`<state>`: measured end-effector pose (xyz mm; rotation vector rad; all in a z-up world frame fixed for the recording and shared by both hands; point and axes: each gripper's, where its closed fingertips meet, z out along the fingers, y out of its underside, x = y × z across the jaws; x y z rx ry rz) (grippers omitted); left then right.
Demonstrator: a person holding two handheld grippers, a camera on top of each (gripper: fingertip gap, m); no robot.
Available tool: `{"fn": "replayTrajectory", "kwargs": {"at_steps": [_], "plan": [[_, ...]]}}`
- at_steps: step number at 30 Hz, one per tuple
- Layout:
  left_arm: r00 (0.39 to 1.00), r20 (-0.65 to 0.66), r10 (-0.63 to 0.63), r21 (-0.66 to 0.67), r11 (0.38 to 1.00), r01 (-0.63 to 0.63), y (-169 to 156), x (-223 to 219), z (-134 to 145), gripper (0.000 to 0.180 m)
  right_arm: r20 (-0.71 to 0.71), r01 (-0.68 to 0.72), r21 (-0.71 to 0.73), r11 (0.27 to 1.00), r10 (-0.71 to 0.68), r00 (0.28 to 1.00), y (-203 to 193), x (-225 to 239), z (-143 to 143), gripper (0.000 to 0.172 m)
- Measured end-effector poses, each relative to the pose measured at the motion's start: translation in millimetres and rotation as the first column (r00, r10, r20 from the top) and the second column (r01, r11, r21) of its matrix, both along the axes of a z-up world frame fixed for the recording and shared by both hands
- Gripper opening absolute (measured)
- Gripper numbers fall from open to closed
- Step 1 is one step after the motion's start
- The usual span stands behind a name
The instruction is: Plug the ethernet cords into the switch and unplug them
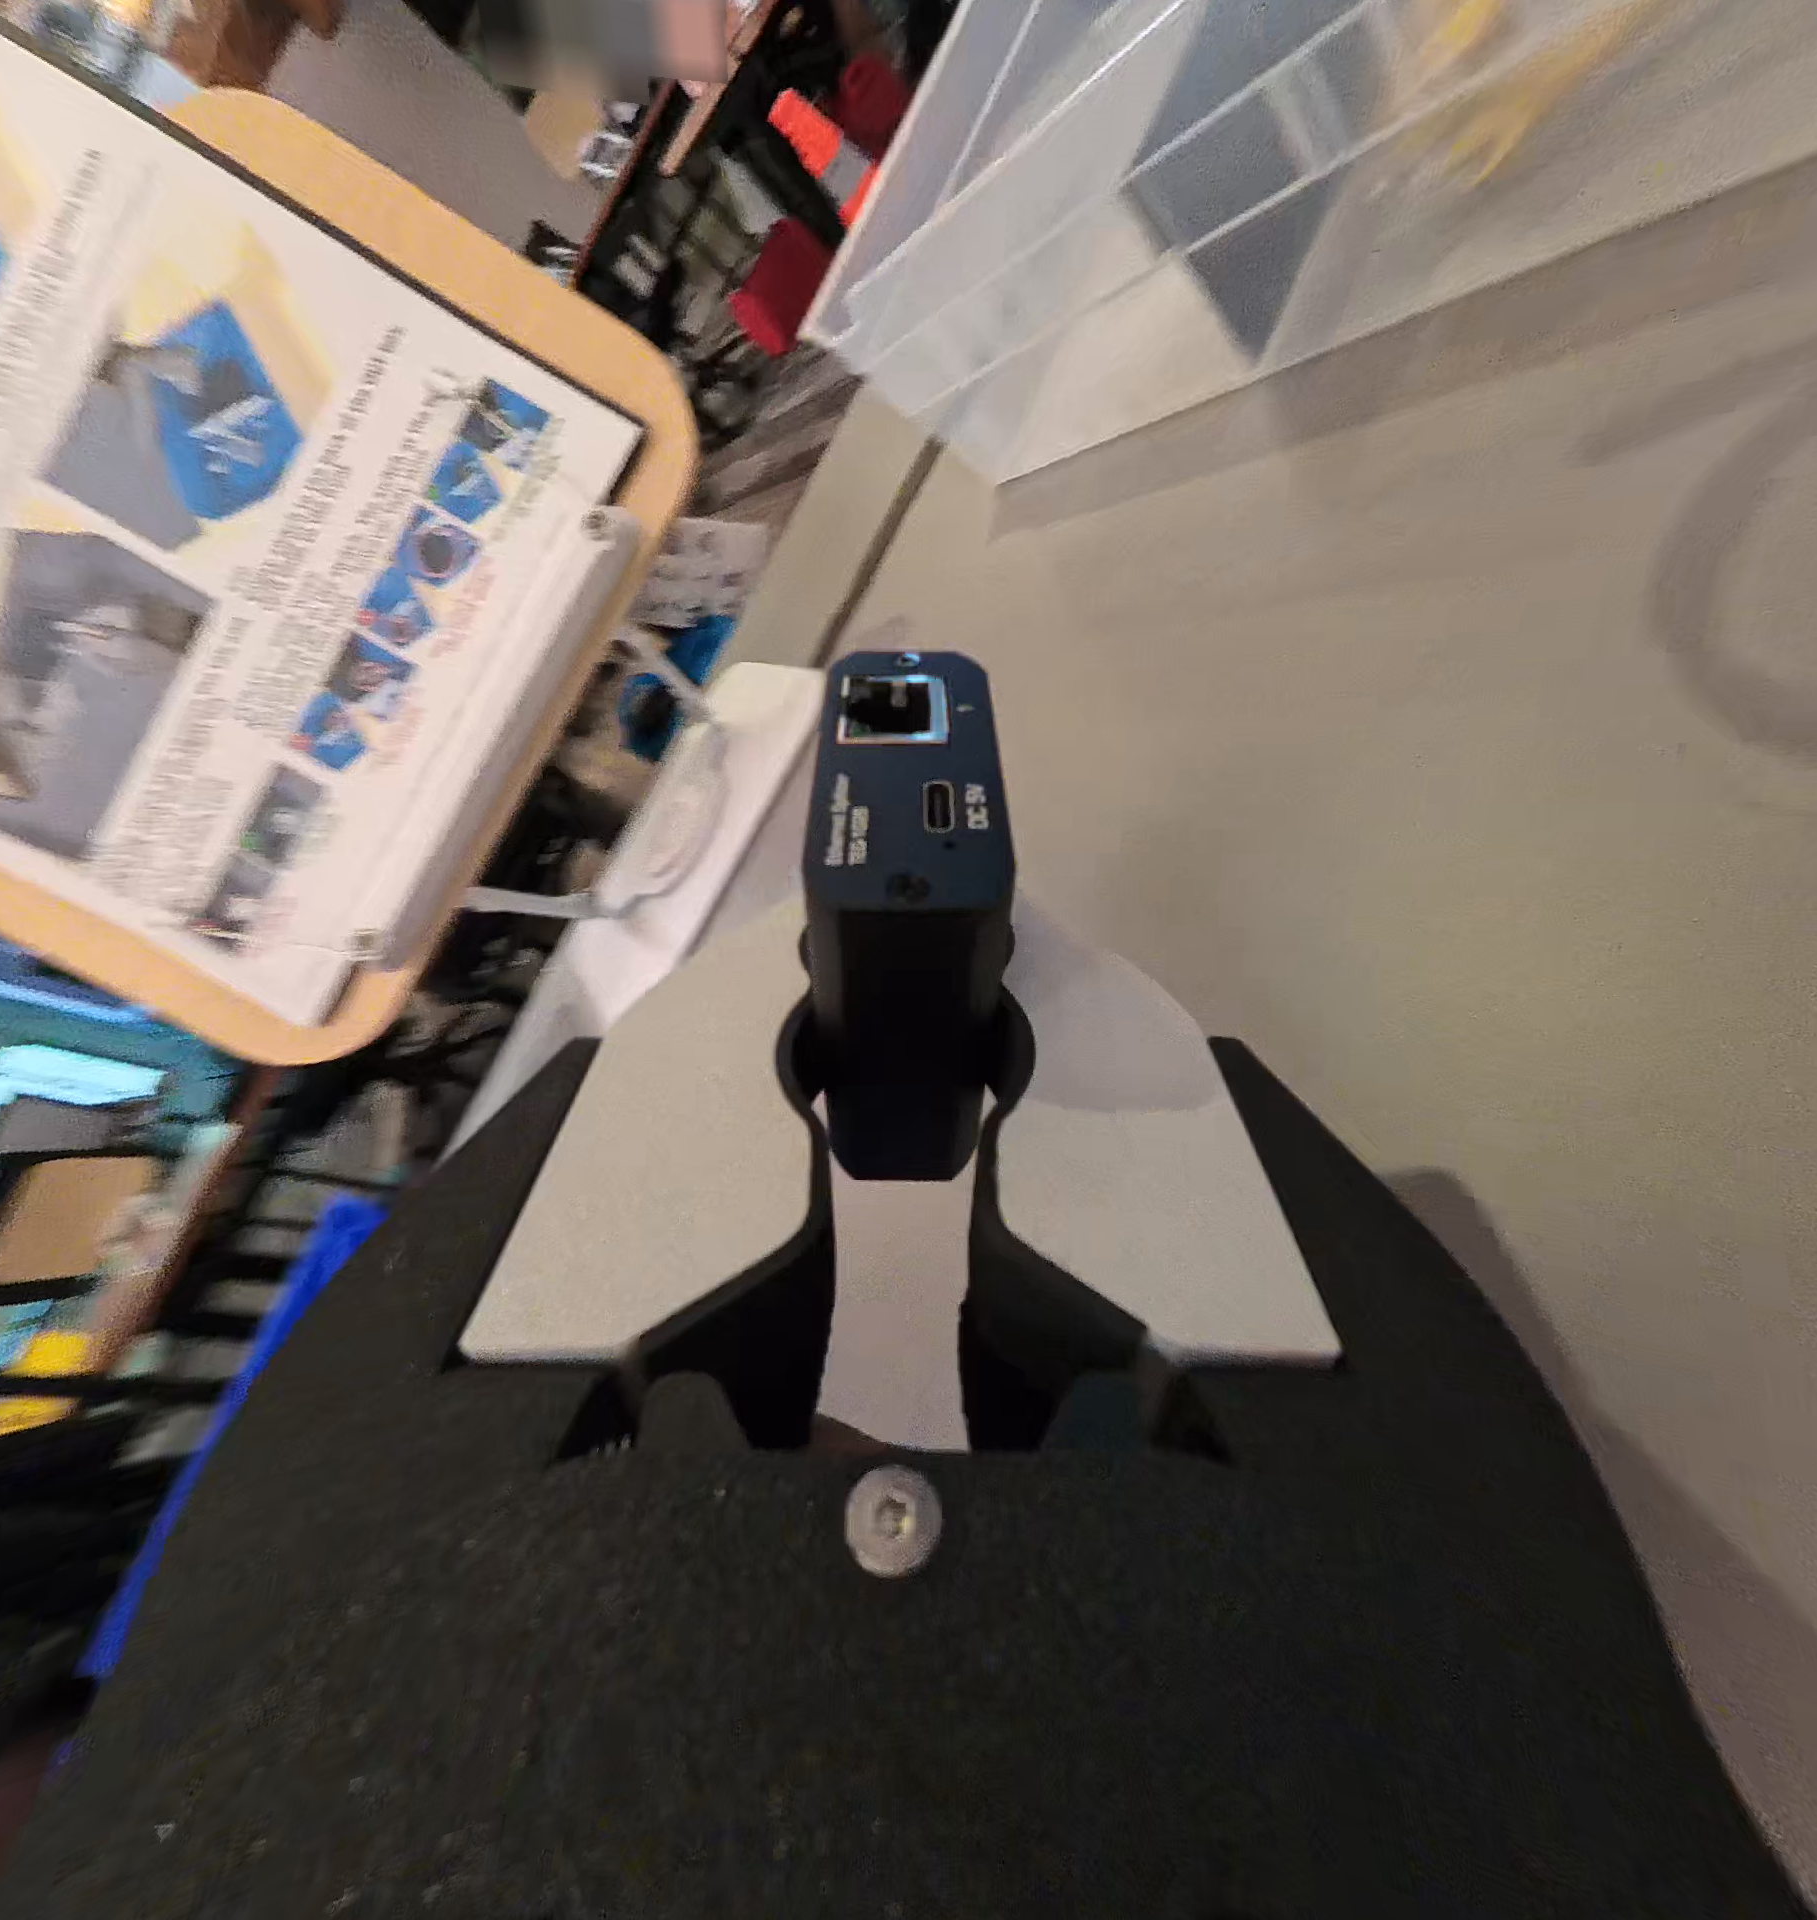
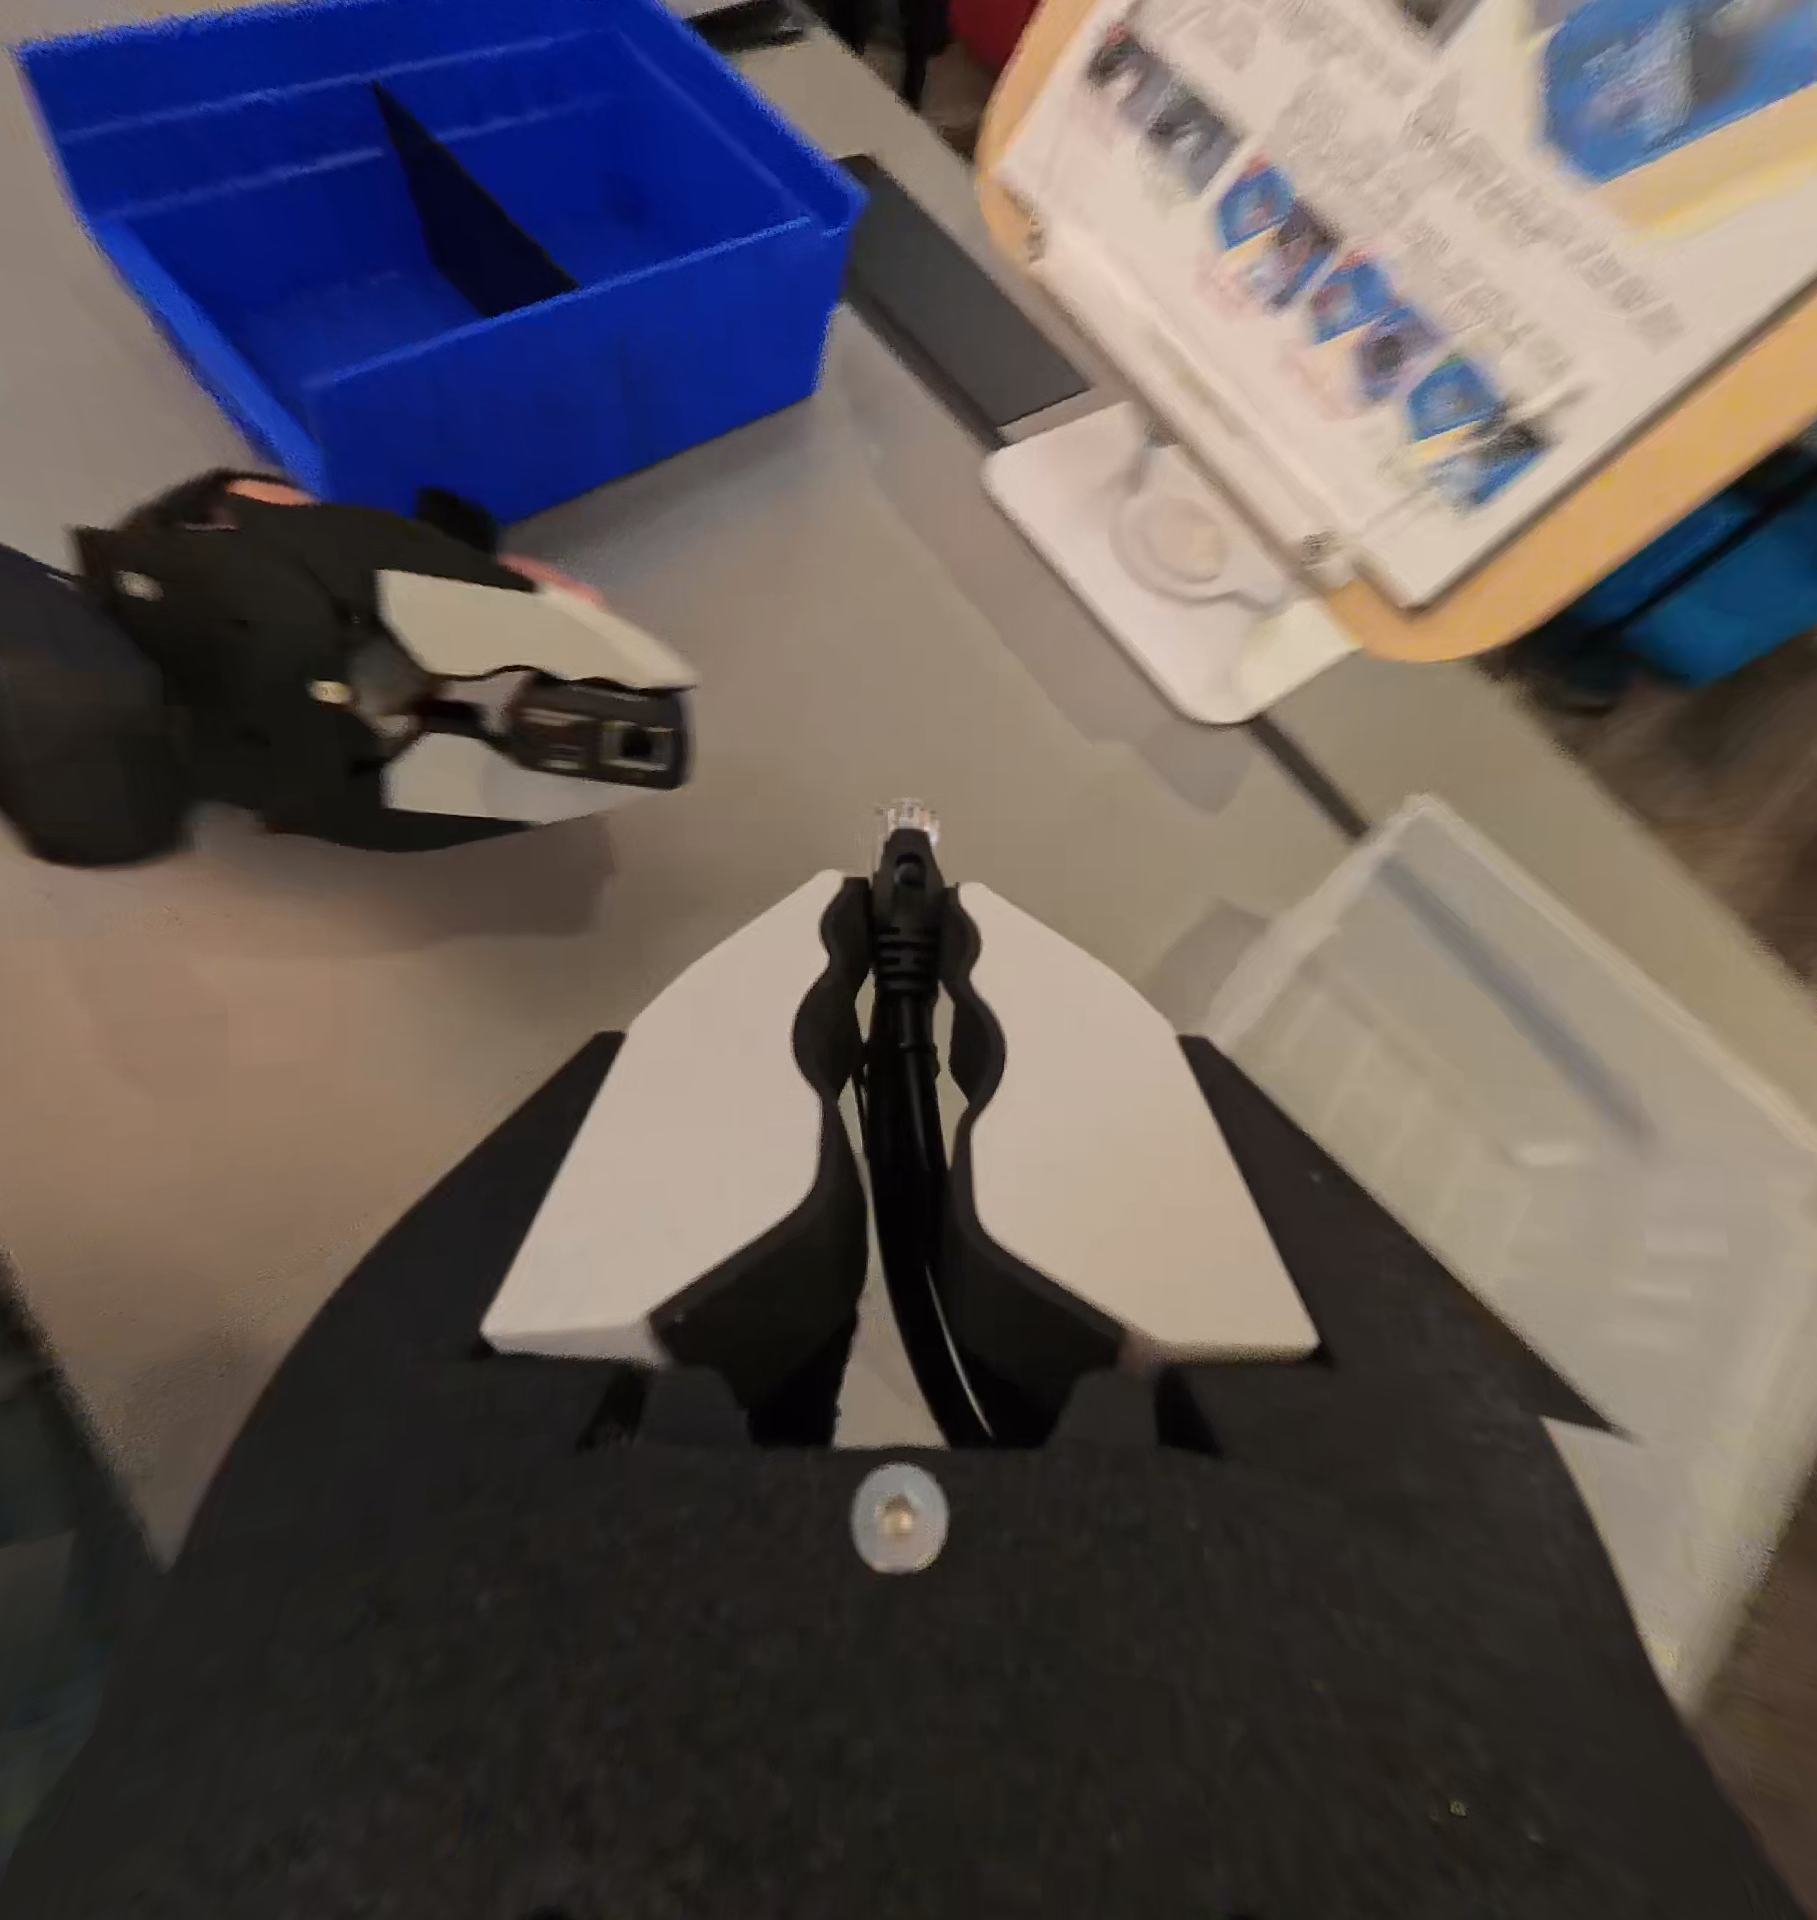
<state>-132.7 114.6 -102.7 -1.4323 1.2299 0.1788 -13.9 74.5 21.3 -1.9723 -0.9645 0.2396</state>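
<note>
My left gripper (image 1: pixel 906 997) is shut on a small dark-blue switch (image 1: pixel 909 800), held off the grey table; its end face with one empty ethernet port (image 1: pixel 891 707) points away from me. The same gripper (image 2: pixel 634 743) and switch (image 2: pixel 603 740) show at the left of the right wrist view. My right gripper (image 2: pixel 909 914) is shut on a black ethernet cord (image 2: pixel 909 1060) just behind its clear plug (image 2: pixel 909 816). The plug sticks out past the fingertips, apart from the switch and to its right.
A blue divided bin (image 2: pixel 447 239) stands on the table (image 2: pixel 883 623) at the back left. A clear plastic bin (image 2: pixel 1558 1122) is at the right. A clipboard with printed sheets (image 2: pixel 1403 260) leans on a white stand (image 2: pixel 1174 561) at the back. There is about 20 cm between the tips of the two grippers.
</note>
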Motion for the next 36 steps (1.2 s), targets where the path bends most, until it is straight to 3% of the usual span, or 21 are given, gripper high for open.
{"fn": "replayTrajectory", "kwargs": {"at_steps": [2,4,6,11,12,14,17,20,23,26,28,32,34,36], "plan": [[0.997,0.053,-0.055,-0.1,0.993,0.06,-7.9,8.2,-7.7,0.025,0.079,0.058,0.089,0.994,-0.065,0.995,7.5,32.2,17.1,0.012],[0.995,0.08,-0.063,-0.139,0.987,0.074,-10.2,10.7,-9.6,0.025,0.192,0.044,0.138,0.989,-0.071,0.979,14.1,62.4,12.6,0.012],[0.992,0.107,-0.068,-0.172,0.981,0.086,-11.7,11.8,-9.0,0.025,0.328,0.056,0.09,0.994,-0.083,0.941,23.4,95.6,-24.6,0.012],[0.975,0.204,-0.092,-0.246,0.959,0.142,-13.4,12.8,-3.7,0.025,0.398,0.175,-0.036,0.984,-0.146,0.906,47.0,145.4,-135.5,0.015],[0.968,0.225,-0.111,-0.257,0.952,0.169,-14.8,13.8,-3.1,0.025,0.391,0.191,-0.082,0.978,-0.145,0.909,44.8,147.6,-149.7,0.026],[0.944,0.287,-0.163,-0.263,0.934,0.241,-18.7,16.2,1.5,0.025,0.347,0.214,-0.092,0.973,-0.17,0.922,42.2,145.2,-150.5,0.049],[0.892,0.387,-0.235,-0.294,0.885,0.361,-27.9,21.1,7.4,0.025,0.225,0.222,-0.036,0.974,-0.209,0.952,36.3,134.4,-115.2,0.049],[0.84,0.459,-0.288,-0.315,0.832,0.457,-37.2,24.3,11.4,0.025,-0.046,0.128,-0.039,0.991,-0.13,0.99,14.5,89.3,-72.9,0.05],[0.789,0.482,-0.381,-0.242,0.808,0.538,-45.5,23.3,21.6,0.025,-0.413,-0.093,-0.086,0.992,0.05,0.91,-17.9,11.9,-40.7,0.054],[0.771,0.443,-0.458,-0.126,0.819,0.559,-48.9,18.8,33.0,0.025,-0.637,-0.29,-0.258,0.922,0.063,0.768,-35.5,-57.7,-46.8,0.089],[0.772,0.396,-0.497,-0.038,0.831,0.555,-50.4,16.0,40.3,0.025,-0.694,-0.403,-0.377,0.834,0.034,0.719,-39.1,-90.1,-61.6,0.097],[0.788,0.315,-0.529,0.057,0.839,0.541,-52.7,14.9,44.1,0.025,-0.819,-0.571,-0.421,0.705,-0.025,0.573,-34.7,-128.3,-62.3,0.097],[0.793,0.298,-0.531,0.047,0.838,0.543,-53.8,16.9,40.1,0.025,-0.831,-0.621,-0.434,0.653,-0.023,0.556,-37.1,-139.6,-67.2,0.095],[0.8,0.286,-0.528,0.052,0.842,0.537,-54.3,18.2,37.1,0.025,-0.831,-0.651,-0.445,0.615,-0.014,0.556,-41.2,-145.0,-72.3,0.076]]}}
